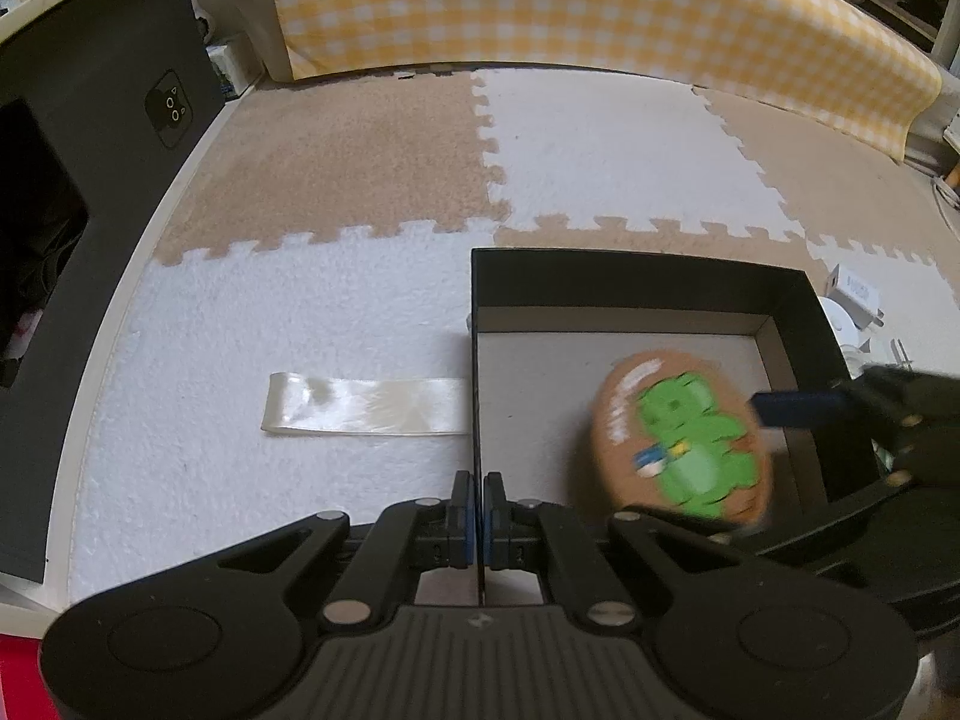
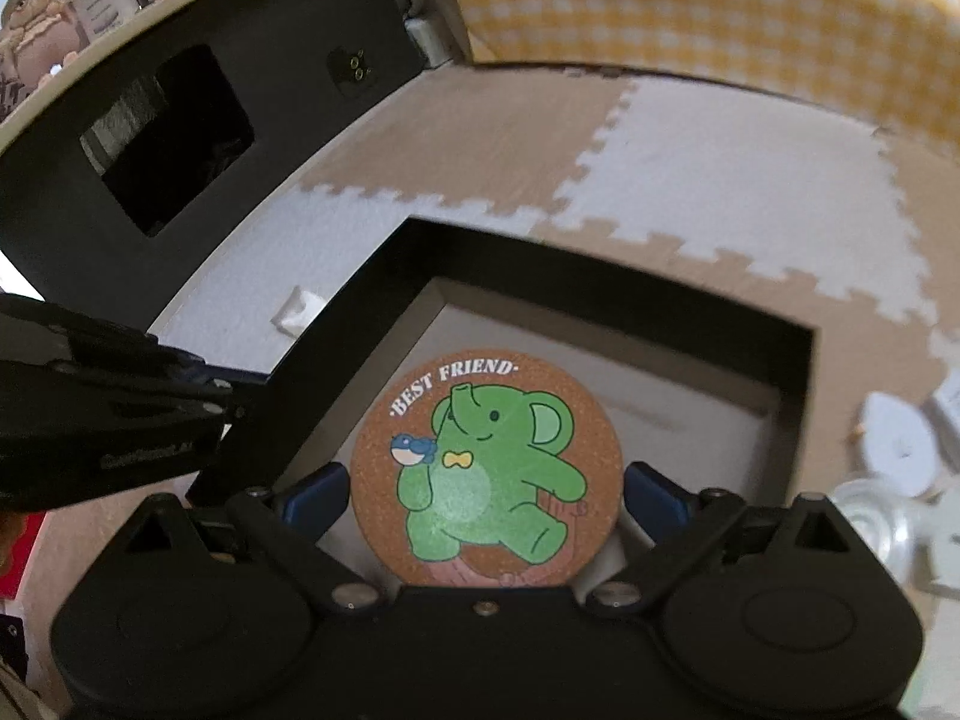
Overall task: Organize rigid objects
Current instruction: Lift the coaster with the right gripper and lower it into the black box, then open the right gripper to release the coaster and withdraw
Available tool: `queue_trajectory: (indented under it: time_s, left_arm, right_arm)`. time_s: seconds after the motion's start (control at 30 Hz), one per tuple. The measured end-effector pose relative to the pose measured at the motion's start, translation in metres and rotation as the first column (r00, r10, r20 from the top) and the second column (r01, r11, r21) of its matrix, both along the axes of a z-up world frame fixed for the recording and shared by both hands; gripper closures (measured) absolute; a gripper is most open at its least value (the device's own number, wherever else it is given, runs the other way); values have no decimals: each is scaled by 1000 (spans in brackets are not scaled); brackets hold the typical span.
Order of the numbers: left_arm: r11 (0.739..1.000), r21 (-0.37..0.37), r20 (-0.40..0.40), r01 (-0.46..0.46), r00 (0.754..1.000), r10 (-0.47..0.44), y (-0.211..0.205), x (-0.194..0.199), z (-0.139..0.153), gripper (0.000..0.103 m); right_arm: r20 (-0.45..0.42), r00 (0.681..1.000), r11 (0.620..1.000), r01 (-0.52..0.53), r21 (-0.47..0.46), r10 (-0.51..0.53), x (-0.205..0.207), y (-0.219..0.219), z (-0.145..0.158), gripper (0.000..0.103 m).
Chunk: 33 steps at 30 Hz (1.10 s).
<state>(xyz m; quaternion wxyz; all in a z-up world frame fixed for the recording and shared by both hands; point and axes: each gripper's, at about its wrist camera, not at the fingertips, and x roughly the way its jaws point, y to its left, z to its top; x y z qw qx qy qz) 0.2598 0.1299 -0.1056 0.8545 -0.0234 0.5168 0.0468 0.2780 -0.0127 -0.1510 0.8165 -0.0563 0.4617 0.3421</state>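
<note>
A black open box (image 1: 636, 267) with a pale floor lies on the foam mat; it also shows in the right wrist view (image 2: 600, 294). My left gripper (image 1: 479, 507) is shut on the box's left wall. A round cork coaster (image 2: 486, 474) printed with a green elephant and "BEST FRIEND" sits between the spread fingers of my right gripper (image 2: 487, 489), over the box's inside. In the left wrist view the coaster (image 1: 681, 438) is blurred and tilted above the box floor, with the right gripper's blue fingertip (image 1: 798, 408) beside it. Contact between pads and coaster is unclear.
A glossy white ribbon strip (image 1: 366, 405) lies left of the box. A black panel with a cut-out (image 1: 90, 138) stands at the left. A yellow checked cushion (image 1: 600, 6) borders the mat's far side. White plugs and small round items (image 1: 852, 300) lie right of the box.
</note>
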Motion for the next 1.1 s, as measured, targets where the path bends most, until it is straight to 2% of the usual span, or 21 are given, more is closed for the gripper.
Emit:
queue_trajectory:
  time_s: [0.1,0.17,0.47,0.67,0.87,1.1]
  left_arm:
    - [1000,-3,-1,-1,1000,1,0,0,0,100]
    - [1000,-3,-1,0,1000,0,0,0,0,100]
    - [1000,-11,5,-3,1000,4,3,-1,1,100]
    - [1000,-9,6,-3,1000,3,2,-1,0,100]
    - [1000,-9,6,-3,1000,3,3,-1,0,100]
    - [1000,-9,7,-1,1000,1,3,-1,0,100]
  right_arm:
    - [47,999,998,14,-64,-11,-3,10,-5,4]
    - [52,998,997,25,-66,-21,-3,10,-6,4]
    - [-11,1000,999,24,-28,-25,6,4,-3,3]
    - [-48,996,997,71,1,-71,17,-13,7,18]
    - [-27,995,994,101,39,-100,21,-35,30,20]
    - [32,986,982,162,99,-165,29,-79,73,14]
